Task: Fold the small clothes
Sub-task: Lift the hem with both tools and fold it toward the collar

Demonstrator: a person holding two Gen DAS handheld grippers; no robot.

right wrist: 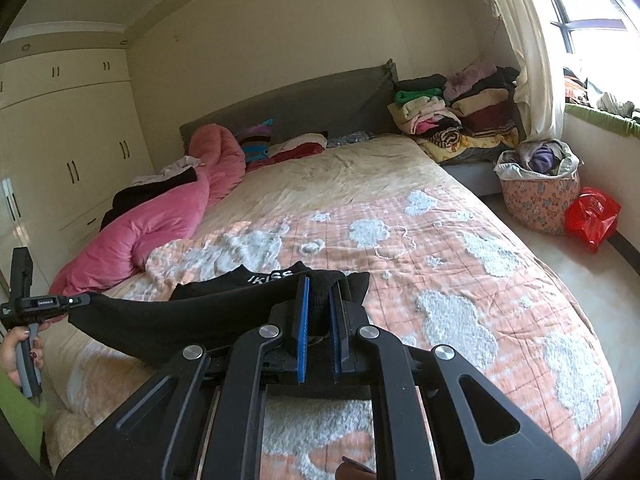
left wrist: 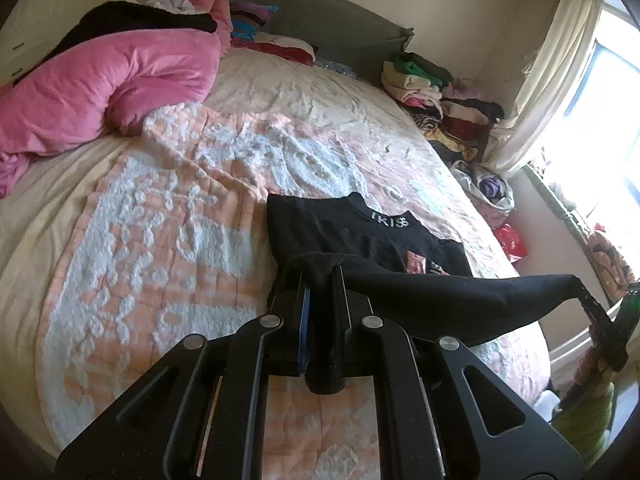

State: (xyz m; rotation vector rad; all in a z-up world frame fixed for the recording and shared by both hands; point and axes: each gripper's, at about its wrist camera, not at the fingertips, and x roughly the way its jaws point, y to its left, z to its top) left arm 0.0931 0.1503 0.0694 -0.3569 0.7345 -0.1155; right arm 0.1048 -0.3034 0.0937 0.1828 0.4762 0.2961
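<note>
A: Nearest, what do we hold?

B: Both tools are clenched on cloth. The left gripper (left wrist: 320, 276) pinches one corner of the black top (left wrist: 360, 236); the right gripper (right wrist: 320, 296) pinches the other corner of that lifted edge.

A: And how does the garment lie from the grippers?

B: Ahead of both. The held edge is raised and stretched taut from one gripper to the other, so its long axis runs side to side; the collar end, with its white lettering, rests farther on, flat on the patterned quilt (left wrist: 168, 208). We judge the coming move to be a carry forward over the collar end, both hands about equally near.

A: What stays unclear?

B: The lower front of the top is covered by the lifted fold, and only a scrap of its pink print shows. Of the person we see only a hand (right wrist: 20, 356) at the picture's edge. Beyond lie a pink duvet (left wrist: 112, 84) and a pile of folded clothes (right wrist: 452, 120), their items hard to tell apart.
</note>
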